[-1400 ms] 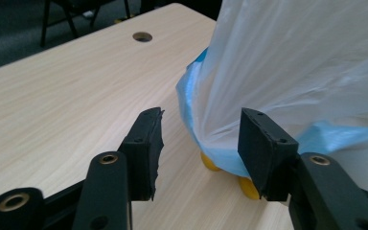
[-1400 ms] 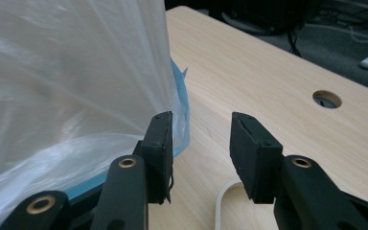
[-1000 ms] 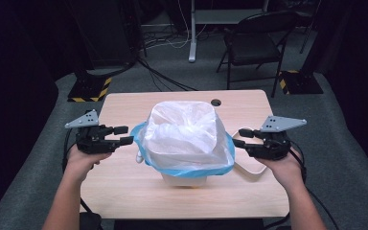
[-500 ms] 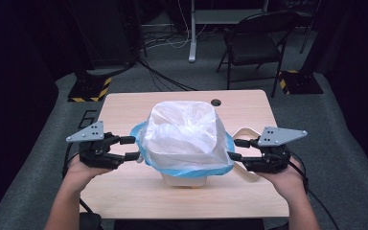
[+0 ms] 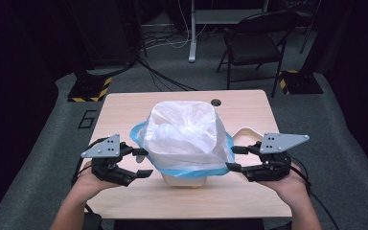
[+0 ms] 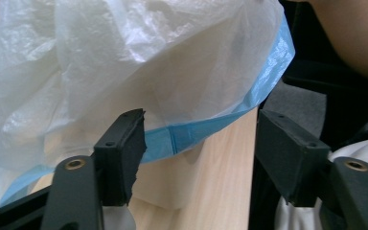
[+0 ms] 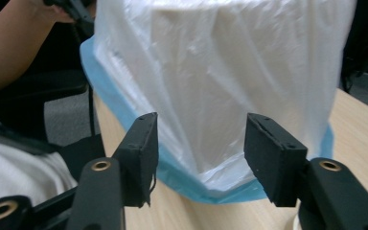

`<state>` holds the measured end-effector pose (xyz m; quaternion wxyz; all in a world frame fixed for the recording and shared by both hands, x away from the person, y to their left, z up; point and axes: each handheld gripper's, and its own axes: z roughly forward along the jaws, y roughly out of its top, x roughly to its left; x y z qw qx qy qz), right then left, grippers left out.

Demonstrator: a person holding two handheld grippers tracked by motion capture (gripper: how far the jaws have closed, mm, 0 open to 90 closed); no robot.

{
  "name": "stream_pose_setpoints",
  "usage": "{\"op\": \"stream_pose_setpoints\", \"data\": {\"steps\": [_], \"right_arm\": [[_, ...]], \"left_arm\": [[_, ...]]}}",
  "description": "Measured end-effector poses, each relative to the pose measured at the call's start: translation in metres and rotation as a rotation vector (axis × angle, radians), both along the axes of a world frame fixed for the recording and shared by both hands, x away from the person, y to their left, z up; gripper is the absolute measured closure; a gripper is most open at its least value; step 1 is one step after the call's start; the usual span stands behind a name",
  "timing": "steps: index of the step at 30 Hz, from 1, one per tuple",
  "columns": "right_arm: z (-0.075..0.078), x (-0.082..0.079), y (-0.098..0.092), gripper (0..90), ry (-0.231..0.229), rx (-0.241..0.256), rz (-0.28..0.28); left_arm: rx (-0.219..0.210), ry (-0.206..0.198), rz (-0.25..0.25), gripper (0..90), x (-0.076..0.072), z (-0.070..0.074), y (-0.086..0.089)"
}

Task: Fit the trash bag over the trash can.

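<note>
- Mid-table, near the front edge: a pale bin [image 5: 184, 178] draped in a thin white bag [image 5: 184, 134] with a blue hem [image 5: 191, 171] hanging low around the walls.
- Left gripper [image 5: 143, 163] just beside the hem on the left flank, jaws spread wide, clasping nothing.
- Right gripper [image 5: 234, 158] mirrored on the other flank, jaws likewise parted, tips close to the blue band but not pinching it.
- From the left gripper view, 1 jaw right at the blue hem [image 6: 211, 132], possibly brushing it; hard to tell.
- From the right gripper view, bag [image 7: 220, 81] framed squarely between the 2 jaws, hem [image 7: 182, 184] sagging just below.
- Likely feel: feather-light, limp, crinkly film, slippery and easy to tear if yanked.
- Best hold: the doubled blue hem, pinched on both flanks at once, pulled evenly.
- Bin underneath looks stiff yet light, liable to slide or tip on the table [image 5: 124, 110] under a lopsided tug.
</note>
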<state>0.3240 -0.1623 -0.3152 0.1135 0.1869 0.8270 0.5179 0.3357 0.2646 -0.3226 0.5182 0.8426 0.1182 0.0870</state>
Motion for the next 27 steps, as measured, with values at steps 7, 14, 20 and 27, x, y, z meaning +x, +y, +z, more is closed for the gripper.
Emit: {"op": "stream_pose_setpoints", "data": {"steps": [7, 14, 20, 27], "right_arm": [[-0.007, -0.004, 0.008, 40.4, 0.003, -0.02, 0.043], [-0.018, 0.0, 0.017, 39.5, 0.014, -0.059, 0.04], [-0.021, 0.001, 0.022, 62.1, 0.025, -0.069, 0.064], [-0.024, 0.003, 0.021, 88.0, 0.068, -0.082, 0.119]], "left_arm": [[-0.002, 0.001, 0.016, 27.4, 0.001, -0.002, -0.006], [0.033, 0.006, 0.046, 33.5, -0.003, -0.005, -0.01], [0.069, 0.044, -0.009, 65.4, 0.0, -0.011, -0.006], [0.145, 0.069, -0.049, 89.4, 0.003, -0.023, -0.005]]}}
